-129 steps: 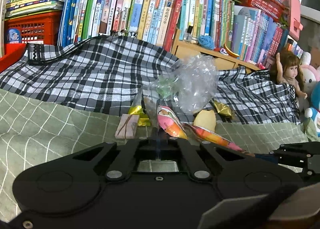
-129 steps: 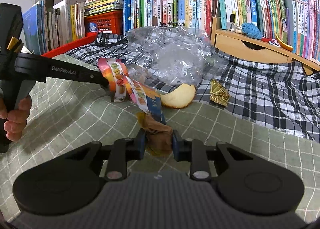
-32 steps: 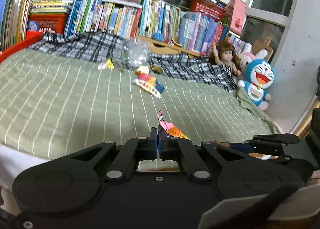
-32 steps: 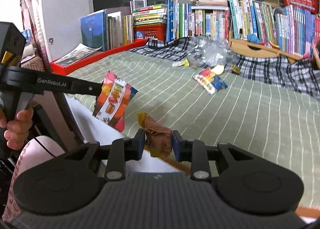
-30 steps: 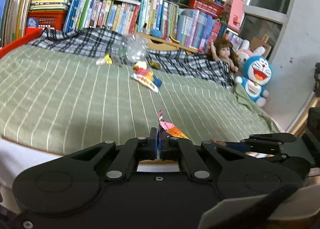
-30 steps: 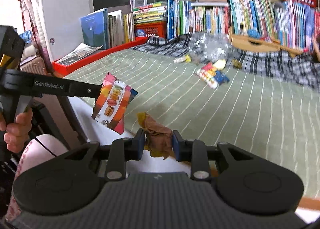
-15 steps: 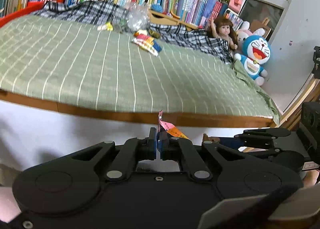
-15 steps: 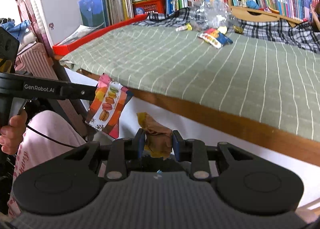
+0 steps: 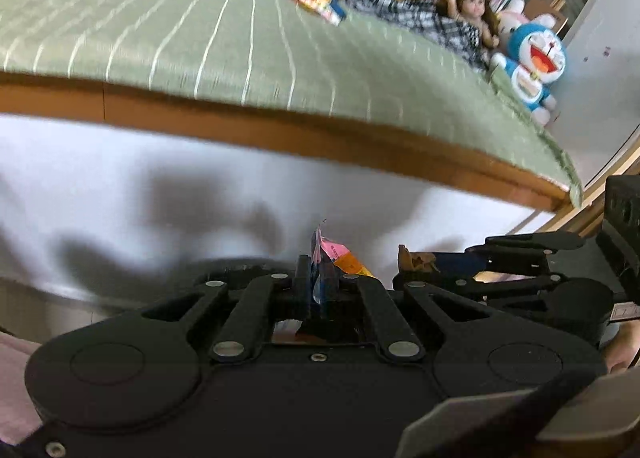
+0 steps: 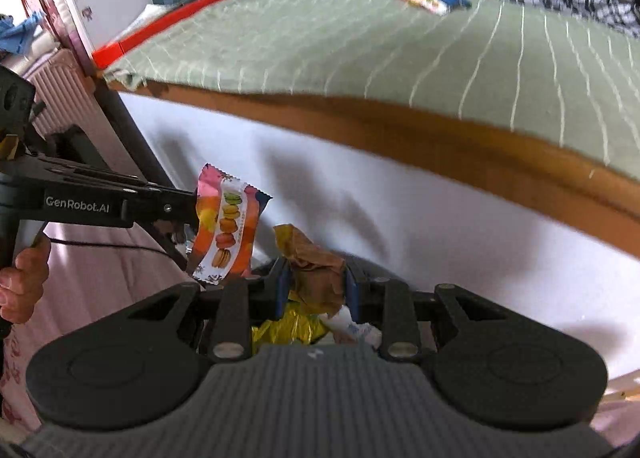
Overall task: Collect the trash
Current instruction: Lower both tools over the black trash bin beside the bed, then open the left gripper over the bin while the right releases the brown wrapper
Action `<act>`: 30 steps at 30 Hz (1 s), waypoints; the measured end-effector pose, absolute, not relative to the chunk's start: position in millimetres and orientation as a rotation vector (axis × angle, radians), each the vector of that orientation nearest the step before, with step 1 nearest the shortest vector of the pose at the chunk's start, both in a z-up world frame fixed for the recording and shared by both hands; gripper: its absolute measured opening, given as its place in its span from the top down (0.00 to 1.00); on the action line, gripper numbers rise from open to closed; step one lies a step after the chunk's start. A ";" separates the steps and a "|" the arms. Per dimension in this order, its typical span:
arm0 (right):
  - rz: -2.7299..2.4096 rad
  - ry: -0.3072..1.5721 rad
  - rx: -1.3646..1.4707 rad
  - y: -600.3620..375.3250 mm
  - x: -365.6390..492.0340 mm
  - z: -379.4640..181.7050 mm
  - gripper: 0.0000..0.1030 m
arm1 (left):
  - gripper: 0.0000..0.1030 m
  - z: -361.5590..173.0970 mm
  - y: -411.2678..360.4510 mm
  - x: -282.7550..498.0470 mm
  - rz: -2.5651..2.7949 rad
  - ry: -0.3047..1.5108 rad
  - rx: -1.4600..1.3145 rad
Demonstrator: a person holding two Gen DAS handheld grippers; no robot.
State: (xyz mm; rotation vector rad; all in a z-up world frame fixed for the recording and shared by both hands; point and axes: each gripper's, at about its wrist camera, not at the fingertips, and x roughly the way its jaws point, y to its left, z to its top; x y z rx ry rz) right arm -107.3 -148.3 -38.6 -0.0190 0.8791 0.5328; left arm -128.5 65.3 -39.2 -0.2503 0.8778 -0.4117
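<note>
Here the pink-and-orange macaron snack wrapper (image 10: pixel 226 228) hangs pinched flat in the left gripper (image 10: pixel 192 210), jaws nearly together, while the right gripper (image 10: pixel 316 282) clamps the crumpled brown paper wrapper (image 10: pixel 316 266), both below the green striped bed's (image 10: pixel 400 42) wooden edge. Best keep both grips firm until directly over the receptacle. It sits near, under the right gripper, mostly hidden, showing gold foil (image 10: pixel 288 330) inside.

black tool (image 10: pixel 188 214), white "genrobot.ai" lettering, silver screws, pink clothing (image 10: pixel 100 278)

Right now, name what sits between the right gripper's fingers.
A crumpled brown wrapper, pinched in the right gripper; the right wrist view shows it.
</note>
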 end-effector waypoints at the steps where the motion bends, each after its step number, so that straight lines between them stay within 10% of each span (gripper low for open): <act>1: 0.533 0.892 -0.022 -147.8 -105.9 -43.2 0.62 | 0.97 -43.1 65.0 -127.6 -0.409 0.887 -0.250; 25: 0.547 1.149 -0.100 -120.5 -95.1 -129.9 0.60 | 0.91 -143.2 57.6 -98.3 -0.314 1.140 -0.249; 30: 0.554 1.143 -0.132 -115.8 -95.8 -130.9 0.45 | 0.90 -147.3 57.9 -96.8 -0.310 1.157 -0.227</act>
